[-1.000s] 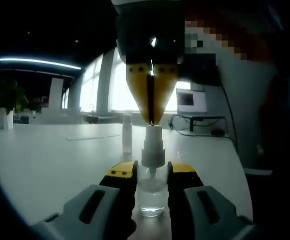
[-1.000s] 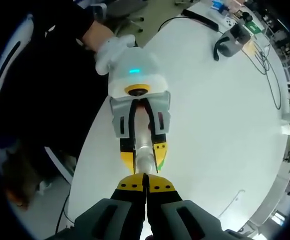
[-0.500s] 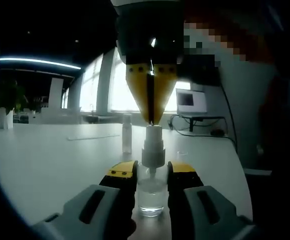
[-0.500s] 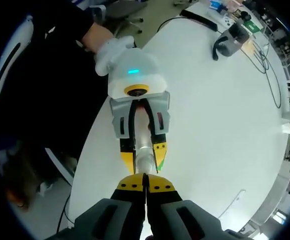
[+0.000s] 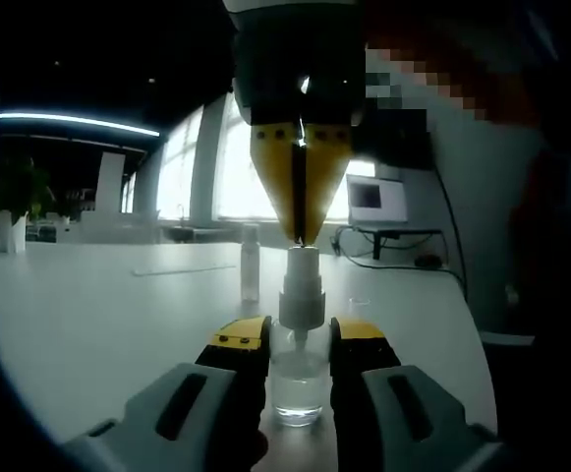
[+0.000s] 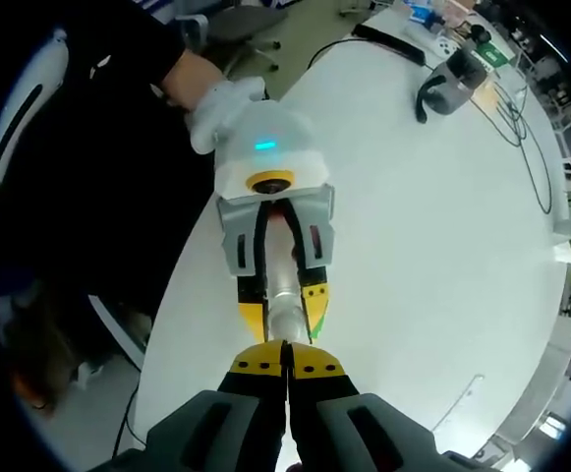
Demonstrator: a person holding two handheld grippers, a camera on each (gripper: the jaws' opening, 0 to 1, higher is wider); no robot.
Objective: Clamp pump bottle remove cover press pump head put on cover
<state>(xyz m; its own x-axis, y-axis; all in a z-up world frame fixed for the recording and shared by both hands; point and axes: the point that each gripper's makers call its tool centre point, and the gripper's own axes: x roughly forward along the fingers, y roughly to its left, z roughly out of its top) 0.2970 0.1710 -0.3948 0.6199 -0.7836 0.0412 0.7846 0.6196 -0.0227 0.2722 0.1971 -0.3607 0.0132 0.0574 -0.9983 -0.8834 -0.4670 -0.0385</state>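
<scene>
One cover (image 5: 251, 261) behind bottle (image 5: 298, 379); monitor (image 5: 376, 200) far bkgd.

Each gripper — the left gripper (image 6: 283, 307) and the right gripper (image 6: 286, 366) — has grey moulded jaws tipped in yellow with small dark screws, the left one capped by a white housing with a teal light, gripped by what looks like a white glove (image 6: 214, 106) below a dark sleeve (image 6: 118, 69).

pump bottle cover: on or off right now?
Off. The clear pump bottle stands upright between the left gripper jaws with its white pump head bare; the shut right gripper tips rest on it.
</scene>
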